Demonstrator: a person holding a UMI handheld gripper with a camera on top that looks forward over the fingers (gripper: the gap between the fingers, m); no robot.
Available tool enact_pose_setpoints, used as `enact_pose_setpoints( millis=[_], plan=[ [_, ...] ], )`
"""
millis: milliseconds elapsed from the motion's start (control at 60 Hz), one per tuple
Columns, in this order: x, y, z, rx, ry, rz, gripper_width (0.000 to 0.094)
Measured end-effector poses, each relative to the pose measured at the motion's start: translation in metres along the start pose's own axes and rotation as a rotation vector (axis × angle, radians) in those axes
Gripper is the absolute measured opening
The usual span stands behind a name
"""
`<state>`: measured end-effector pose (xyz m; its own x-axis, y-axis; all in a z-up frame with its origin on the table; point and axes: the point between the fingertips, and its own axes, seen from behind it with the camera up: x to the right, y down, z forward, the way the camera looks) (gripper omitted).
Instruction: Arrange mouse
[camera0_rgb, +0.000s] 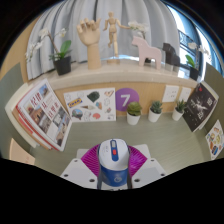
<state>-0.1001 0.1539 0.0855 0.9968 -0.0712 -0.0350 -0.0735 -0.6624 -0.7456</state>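
**Mouse held in the fingers, desk ahead**

Here the gripper (114, 166) has its two fingers closed against the sides of a computer mouse (113, 158), a white body with a blue lower part and a small red mark near its top. The magenta pads (93, 158) show at either flank of the mouse and appear to press on it, so I read this as a firm hold rather than a loose straddle. The mouse sits right between the fingers at the near edge of the scene, apparently lifted off the pale green desk (100, 135), though the contact underneath is hidden.

Beyond it, on the far side of the desk, stand two small potted plants (134, 113) and a purple round card bearing a 7 (124, 98). A sheet of pictures (90, 100) leans against the back wall; an open magazine (42, 112) is propped at the left and dark printed cards (200, 104) at the right. On the shelf above are a wooden hand model (90, 35), a wooden mannequin (113, 27), a pink animal figure (146, 50) and a white orchid (58, 48).

What could go wrong, in my judgement: the mouse shell is smooth and curved, so a grip low on its sides may let it tip or slide out if the gripper tilts. Releasing while it is off the desk would drop it. Carrying it too far forward risks knocking over the nearer pot.
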Motion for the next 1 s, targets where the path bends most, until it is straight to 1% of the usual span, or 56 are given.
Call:
enact_pose_setpoints(
  millis=[117, 200, 250, 267, 317, 367, 417, 433, 450, 467, 500, 533, 600, 683, 733, 817, 900, 1000],
  plan=[
    [-0.004, 0.061, 0.028, -0.101, 0.027, 0.0, 0.0336],
    [0.0, 0.089, 0.036, -0.141, 0.042, 0.001, 0.0335],
    [0.0, 0.1, 0.036, -0.15, 0.042, 0.002, 0.0348],
    [0.0, 0.097, 0.037, -0.125, 0.043, 0.0, 0.0356],
    [0.001, 0.098, 0.036, -0.112, 0.046, -0.01, 0.0407],
    [0.002, 0.1, 0.036, -0.117, 0.04, -0.014, 0.0467],
    [0.003, 0.101, 0.035, -0.13, 0.039, -0.007, 0.055],
    [0.004, 0.101, 0.033, -0.139, 0.039, -0.006, 0.0601],
    [0.006, 0.099, 0.03, -0.141, 0.046, -0.003, 0.0685],
    [0.008, 0.095, 0.027, -0.136, 0.053, 0.0, 0.0698],
    [0.009, 0.085, 0.019, -0.112, 0.058, 0.009, 0.077],
    [0.011, 0.072, 0.008, -0.088, 0.057, 0.017, 0.0814],
    [0.012, 0.044, -0.024, -0.041, 0.058, 0.029, 0.0848],
    [0.011, 0.005, -0.075, 0.023, 0.036, 0.031, 0.0858],
    [0.008, -0.019, -0.108, 0.078, 0.018, 0.033, 0.0857],
    [0.011, -0.046, -0.161, 0.15, 0.002, 0.023, 0.0858],
    [0.019, -0.056, -0.207, 0.192, 0.006, 0.024, 0.0855],
    [0.026, -0.052, -0.252, 0.211, -0.01, 0.041, 0.0853]
  ],
)
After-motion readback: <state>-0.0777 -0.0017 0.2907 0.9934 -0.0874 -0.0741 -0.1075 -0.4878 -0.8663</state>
